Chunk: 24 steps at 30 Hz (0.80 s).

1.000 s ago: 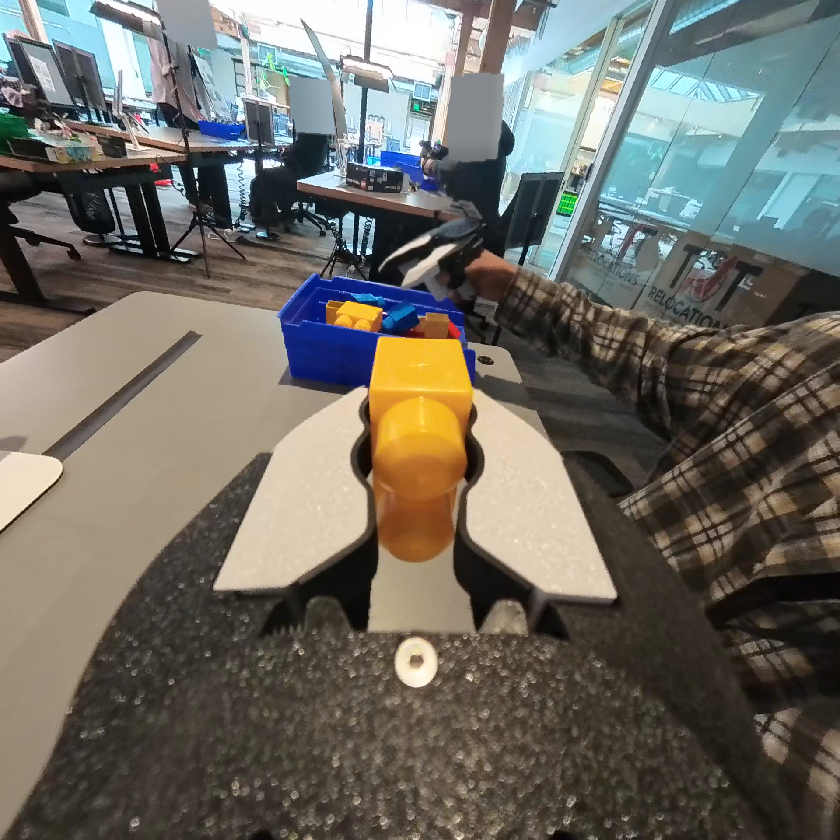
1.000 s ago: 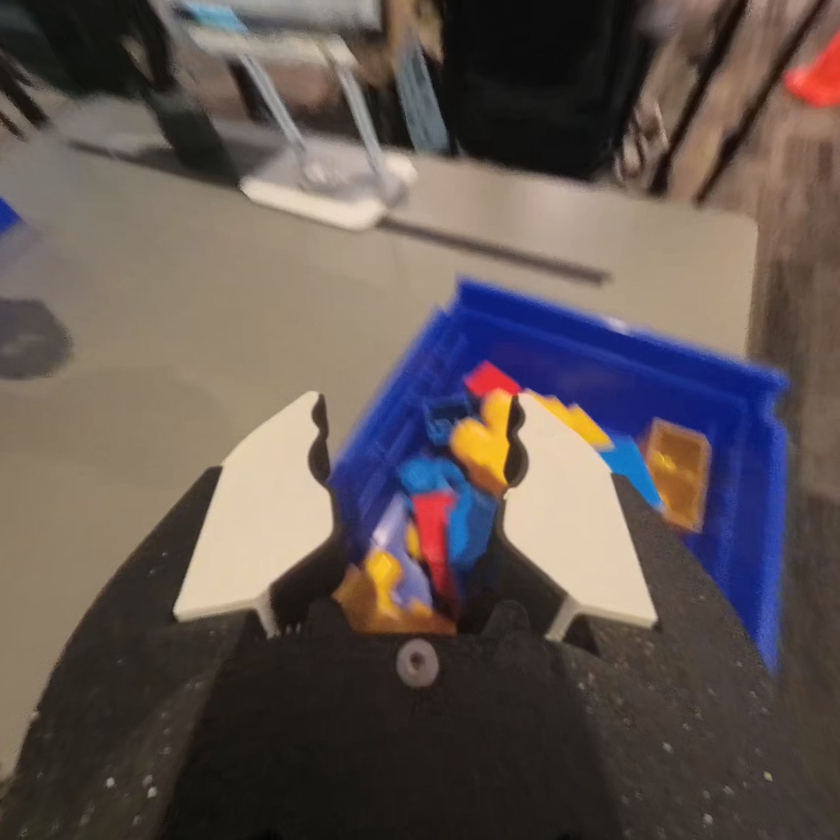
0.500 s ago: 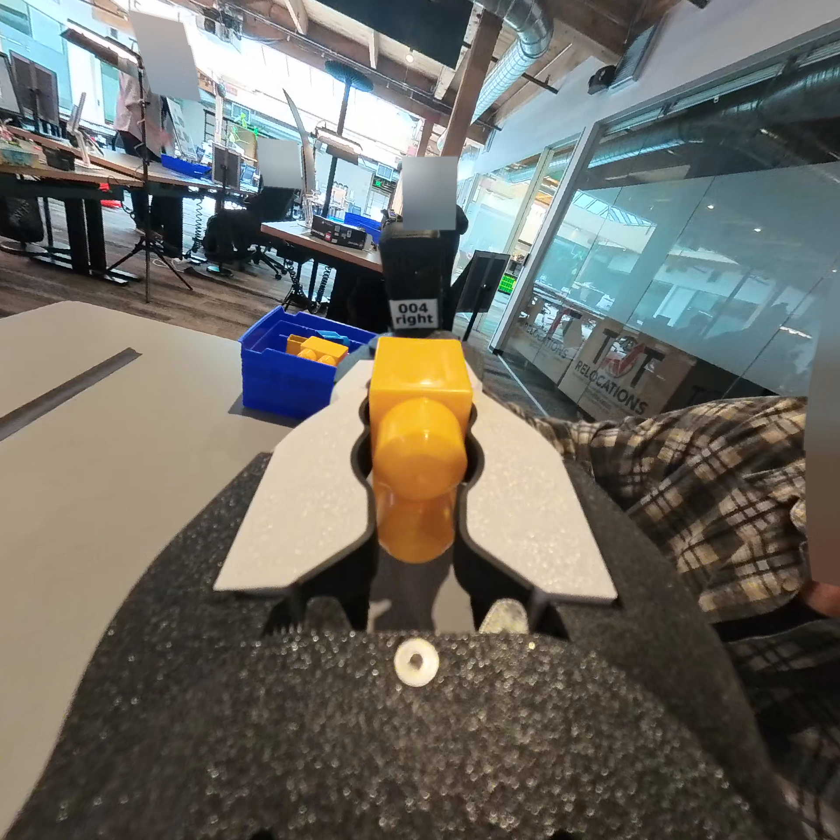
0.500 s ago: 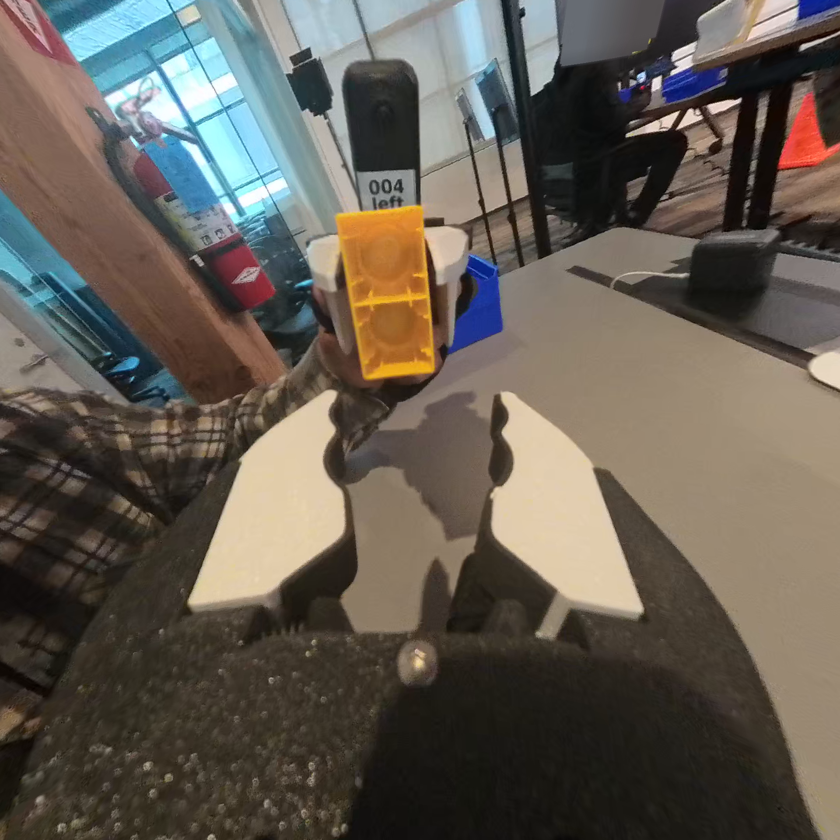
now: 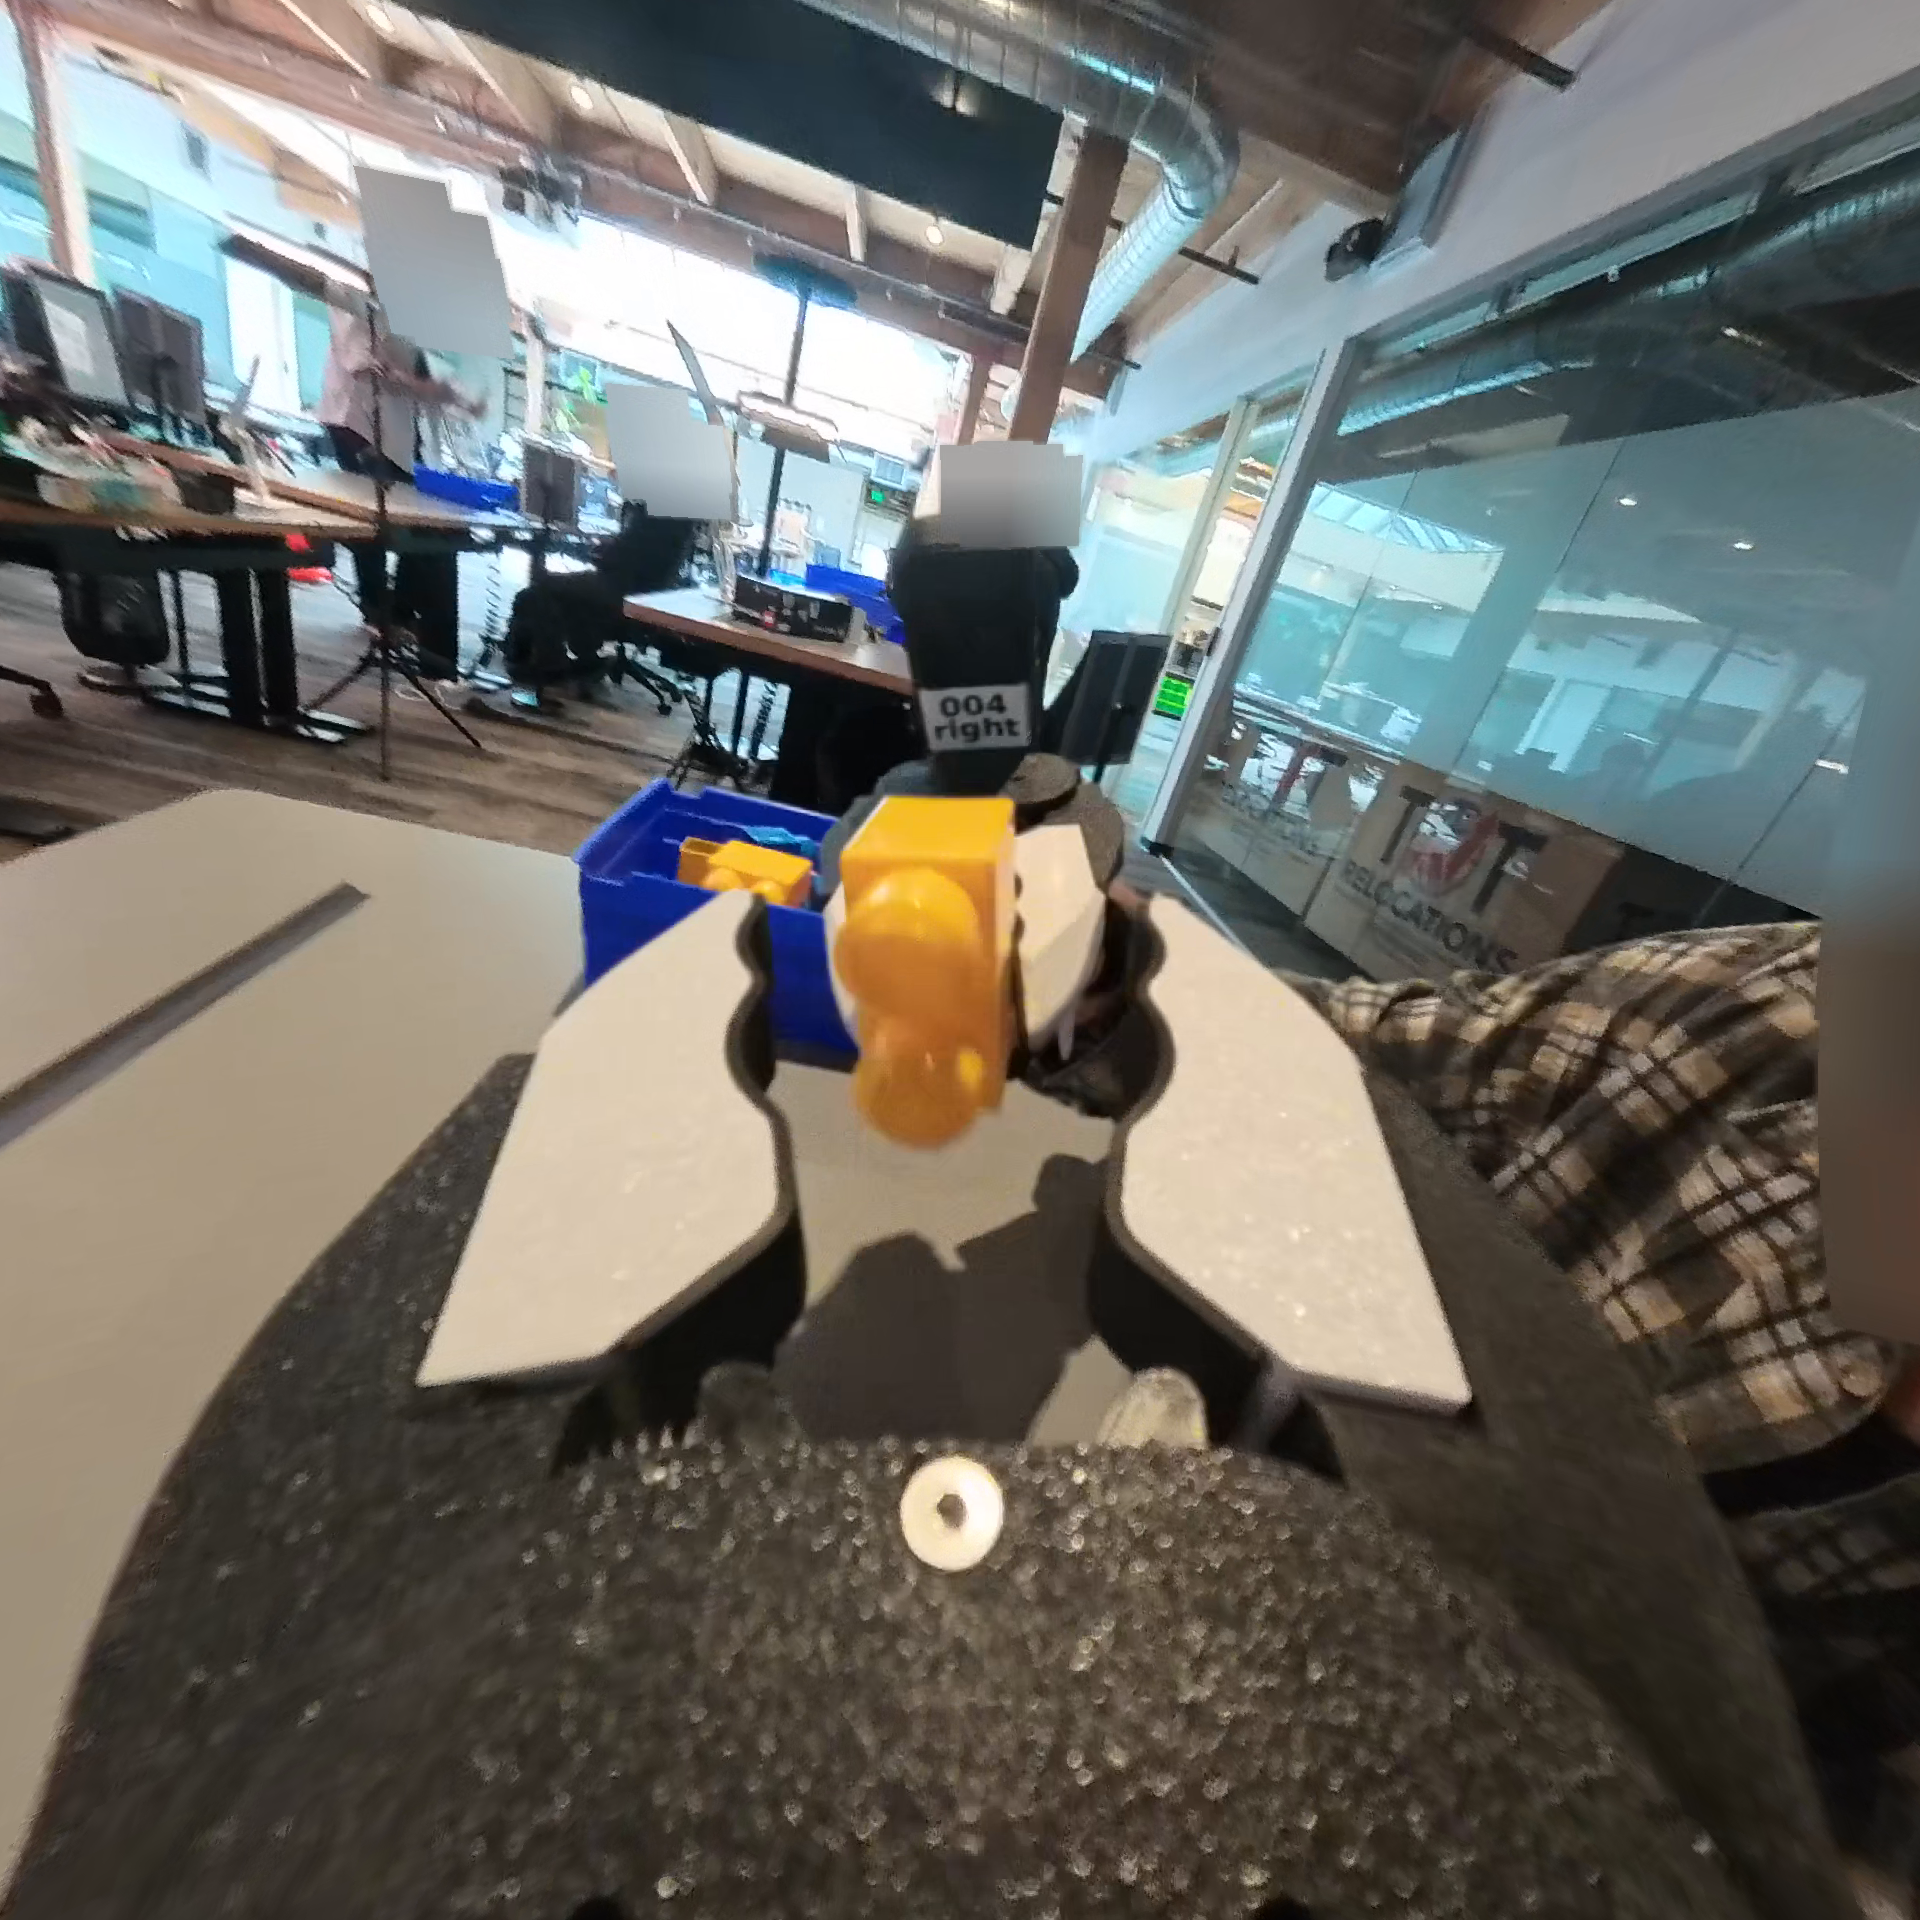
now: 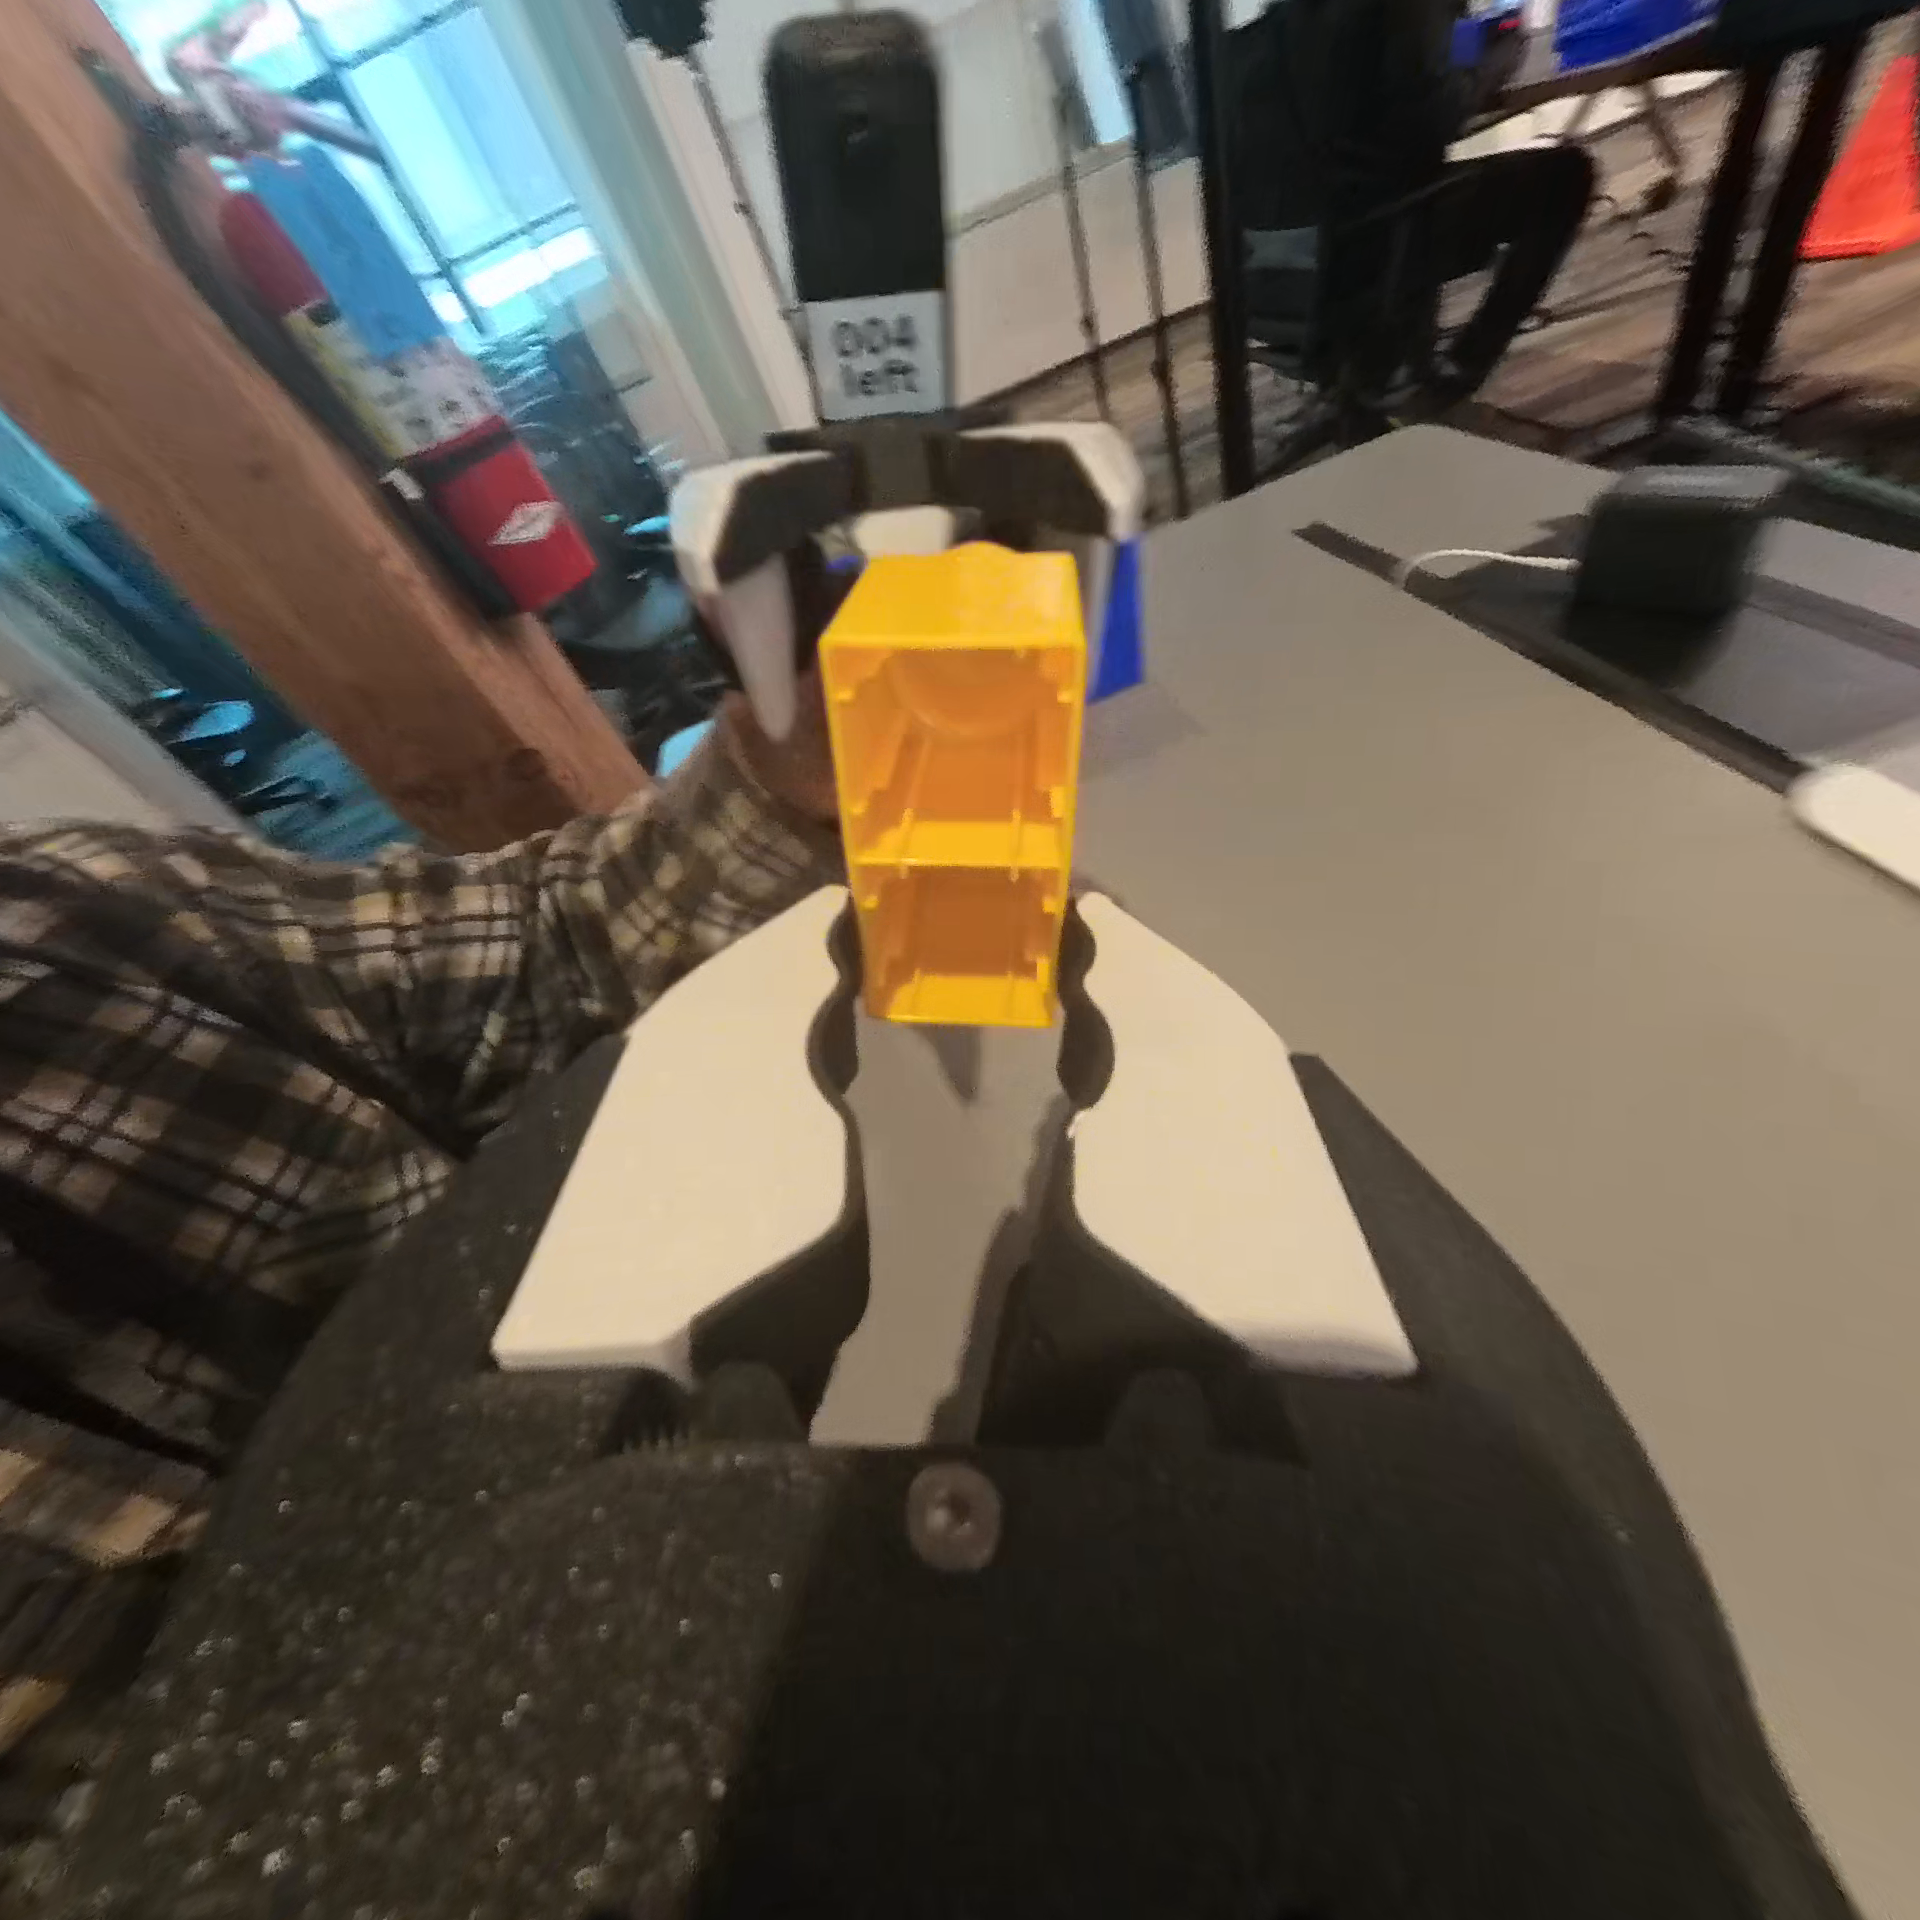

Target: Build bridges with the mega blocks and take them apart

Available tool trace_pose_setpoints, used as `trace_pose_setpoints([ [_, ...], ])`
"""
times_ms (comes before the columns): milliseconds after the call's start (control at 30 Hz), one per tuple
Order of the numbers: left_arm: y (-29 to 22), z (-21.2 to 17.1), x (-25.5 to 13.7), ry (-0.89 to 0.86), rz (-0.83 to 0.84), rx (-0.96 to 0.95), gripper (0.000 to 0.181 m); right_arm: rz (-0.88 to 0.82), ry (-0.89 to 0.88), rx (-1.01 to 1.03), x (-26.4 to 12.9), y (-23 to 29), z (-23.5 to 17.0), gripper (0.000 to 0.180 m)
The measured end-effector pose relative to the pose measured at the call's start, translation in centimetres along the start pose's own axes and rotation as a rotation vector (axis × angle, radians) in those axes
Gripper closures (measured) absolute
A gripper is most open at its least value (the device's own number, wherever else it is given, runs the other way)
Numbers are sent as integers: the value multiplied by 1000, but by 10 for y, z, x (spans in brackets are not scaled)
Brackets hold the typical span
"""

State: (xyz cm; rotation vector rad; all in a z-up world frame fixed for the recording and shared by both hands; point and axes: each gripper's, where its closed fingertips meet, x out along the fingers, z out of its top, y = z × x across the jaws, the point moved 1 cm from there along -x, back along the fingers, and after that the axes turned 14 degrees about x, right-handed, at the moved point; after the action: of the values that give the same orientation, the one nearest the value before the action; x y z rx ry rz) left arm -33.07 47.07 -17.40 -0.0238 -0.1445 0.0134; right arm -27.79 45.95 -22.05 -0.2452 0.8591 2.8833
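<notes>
Grey desk fills most of the room in front of me, w/ a dark slot running along its far left side. A plaid sleeve comes in from the right in the left wrist view.

A blue bin sits at the far edge of the desk, and a loose yellow brick pokes up inside it. Can't make out the rest of what's in there, too small.

The two grippers are nose to nose above the desk. The left gripper has its fingers spread wide, holding nothing. The right gripper is clenched on the near end of the yellow block, w/ one white finger on each side.

The block is up in the air between the two tools, not touching the desk. Its hollow underside faces the right cam and its studs point at the left one. Its far end sits right around the left tool's open tips; can't tell if it touches them. Both views are a bit blurry, esp. the right one.
</notes>
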Motion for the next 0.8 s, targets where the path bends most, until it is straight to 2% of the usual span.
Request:
trace_pose_setpoints([
  [100, 0, 7, -6, 10, 33, 34, 111, -249, -30, -14, -77, -22, 12, 144],
  [233, -3, 8, -4, 30, 28, 42, 112, -691, -66, 22, -222, -61, 20, 144],
  [333, -5, 0, 1, 78, 10, 20, 113, -985, -36, 107, -324, -87, 0, 144],
  [400, -7, -6, 5, 105, 3, 17, 113, -1103, -2, 199, -370, -101, -27, 144],
  [500, -8, -10, 8, 130, -2, 27, 113, -1198, 73, 320, -405, -118, -72, 143],
  [600, -8, -13, 9, 140, -3, 27, 114, -1257, 117, 360, -418, -136, -100, 143],
  [700, -7, -15, 9, 152, -1, 21, 114, -1295, 122, 363, -425, -151, -111, 143],
  [800, -5, -15, 6, 157, 17, 32, 114, -1291, 57, 324, -424, -154, -101, 124],
])
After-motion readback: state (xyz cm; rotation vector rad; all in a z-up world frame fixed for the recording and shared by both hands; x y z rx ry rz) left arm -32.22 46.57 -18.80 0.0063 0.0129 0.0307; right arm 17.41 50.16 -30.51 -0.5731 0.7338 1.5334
